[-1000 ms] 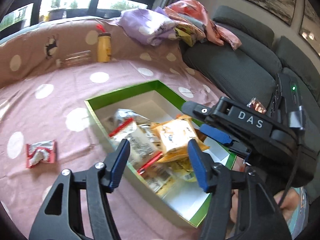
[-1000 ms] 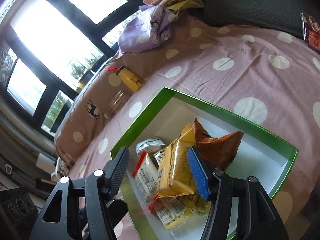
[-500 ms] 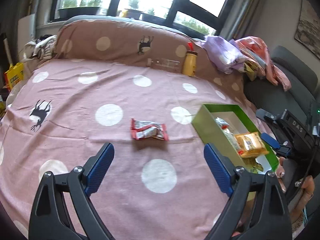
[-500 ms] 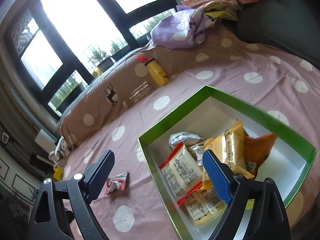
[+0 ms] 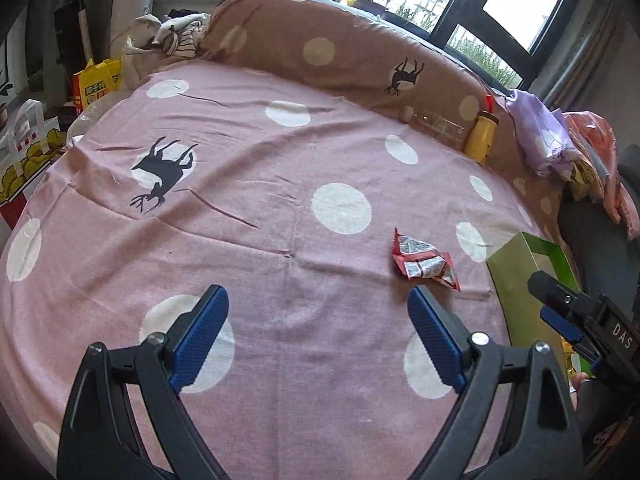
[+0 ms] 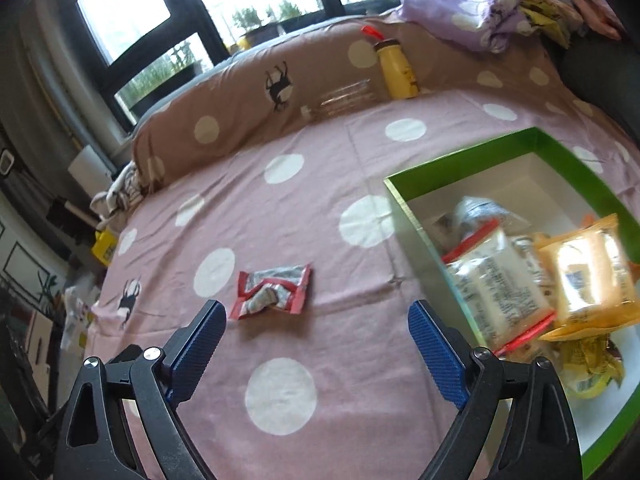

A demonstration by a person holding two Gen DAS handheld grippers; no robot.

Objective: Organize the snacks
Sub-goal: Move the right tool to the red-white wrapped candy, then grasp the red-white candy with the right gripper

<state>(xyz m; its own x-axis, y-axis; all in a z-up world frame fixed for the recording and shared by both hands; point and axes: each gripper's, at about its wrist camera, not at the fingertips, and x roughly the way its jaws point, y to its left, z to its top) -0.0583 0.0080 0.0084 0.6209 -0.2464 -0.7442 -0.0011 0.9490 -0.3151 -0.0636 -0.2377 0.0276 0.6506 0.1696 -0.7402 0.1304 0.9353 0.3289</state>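
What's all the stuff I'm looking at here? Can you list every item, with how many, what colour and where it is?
snack packet: one, red and silver, crumpled, lying alone on the cloth beside the box
green box: one, green walls, white inside, at the right on the cloth
snacks in the box: several, white with red edges, orange, yellow, silver; exact count unclear
polka-dot cloth: one, pink with white dots and deer prints
bolster: one, brown, dotted, along the far edge
yellow bottle: one, red cap, against the bolster
clear container: one, left of the bottle
purple fabric: one bundle, far right
left gripper: black with blue pads, open, empty
right gripper: same, jaws opening, empty
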